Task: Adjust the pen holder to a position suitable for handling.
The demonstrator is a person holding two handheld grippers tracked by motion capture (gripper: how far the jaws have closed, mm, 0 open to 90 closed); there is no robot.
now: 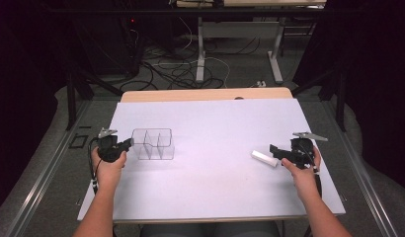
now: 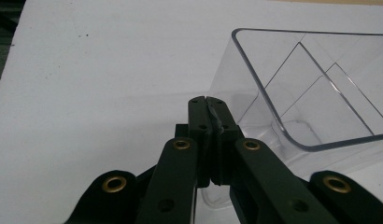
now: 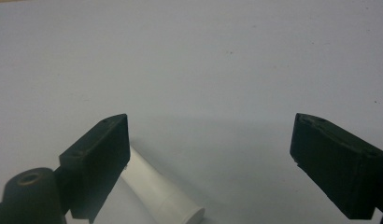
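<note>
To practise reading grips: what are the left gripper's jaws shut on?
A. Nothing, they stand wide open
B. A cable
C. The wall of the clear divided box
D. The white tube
C: in the left gripper view the left gripper has its jaws pinched together on the near wall of the clear divided box.

From above, the left gripper [image 1: 125, 143] meets the near wall of the clear divided box [image 1: 153, 144], but the contact is too small to read — in the left gripper view, its closed jaws cover the wall they pinch, and the box [image 2: 320, 93] runs off the right edge. In the right gripper view, the white tube [image 3: 157, 191] is half behind one finger [image 3: 98, 163] and cut by the bottom edge — its lettering can't be made out
</note>
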